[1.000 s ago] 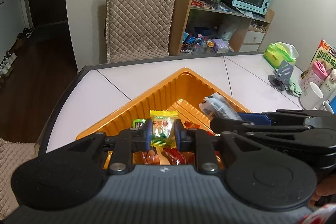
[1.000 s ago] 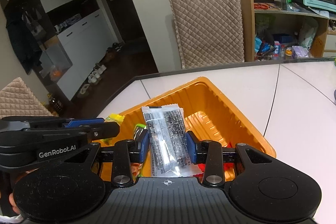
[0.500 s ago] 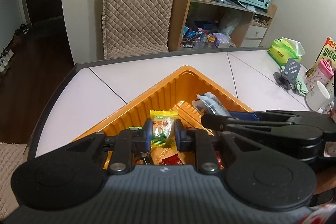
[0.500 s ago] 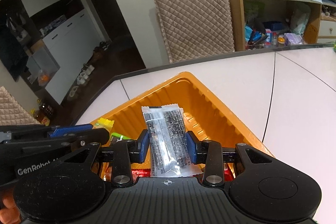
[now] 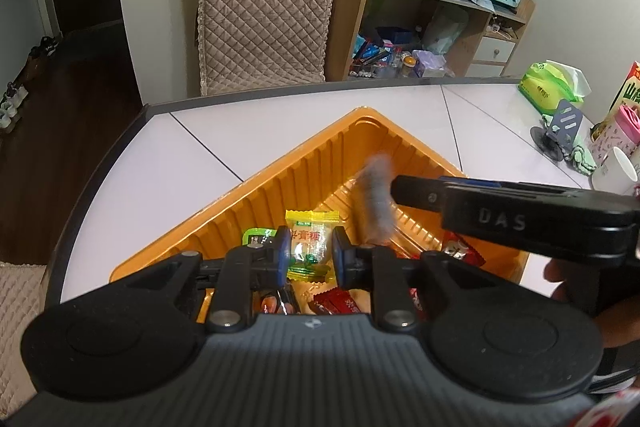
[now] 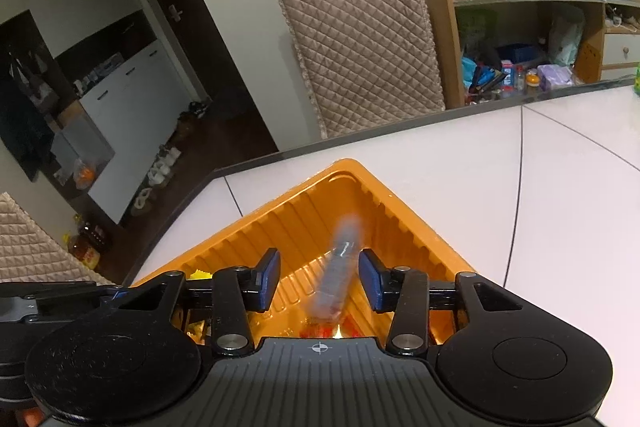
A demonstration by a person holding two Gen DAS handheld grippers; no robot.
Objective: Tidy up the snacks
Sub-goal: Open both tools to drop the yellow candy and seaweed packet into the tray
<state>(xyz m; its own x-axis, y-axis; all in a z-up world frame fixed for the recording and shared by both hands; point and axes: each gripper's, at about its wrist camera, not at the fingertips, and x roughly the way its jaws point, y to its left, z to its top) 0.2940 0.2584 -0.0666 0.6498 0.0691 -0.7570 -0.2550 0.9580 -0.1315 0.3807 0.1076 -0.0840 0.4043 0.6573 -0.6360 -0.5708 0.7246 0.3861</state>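
My left gripper (image 5: 308,251) pinches a yellow candy packet (image 5: 310,239) above the orange tray (image 6: 404,223). My right gripper (image 6: 318,277) has just been opening; the blurred grey snack bar (image 6: 340,263) lies between its parted pads, untouched, over the tray's far compartment.

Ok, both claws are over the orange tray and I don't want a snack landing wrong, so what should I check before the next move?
1. Right claw open, its jaws just widened: ok.
2. Grey packet free of its pads, blurred, dropping: ok.
3. Packet over the tray: ok.
4. Which compartment it ends in: cannot tell.
5. Left claw shut on the yellow candy: ok.
6. Left claw over the tray: ok.
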